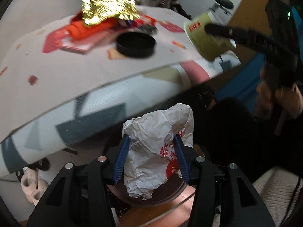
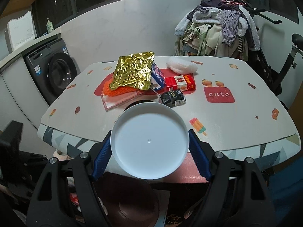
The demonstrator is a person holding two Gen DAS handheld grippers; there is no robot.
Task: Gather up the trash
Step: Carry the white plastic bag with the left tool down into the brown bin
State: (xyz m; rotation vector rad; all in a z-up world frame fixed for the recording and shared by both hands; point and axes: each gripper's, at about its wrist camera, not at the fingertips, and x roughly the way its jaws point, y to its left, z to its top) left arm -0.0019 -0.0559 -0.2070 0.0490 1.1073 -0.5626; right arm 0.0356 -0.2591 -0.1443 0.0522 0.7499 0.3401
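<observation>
A crumpled white paper bag with red print sits between the blue pads of my left gripper, which is shut on it below the table edge. Under it is a round brown bin, also seen low in the right wrist view. My right gripper is shut on a round tub whose white bottom faces the camera; in the left wrist view the tub shows green sides over the table's corner. On the table lie a gold foil bag, a red box and a black packet.
An orange mesh on a pink case, a blue carton, a black lid and a white fluffy item also lie on the table. A clothes pile stands behind it and a washing machine at the left. A hand grips the right gripper's handle.
</observation>
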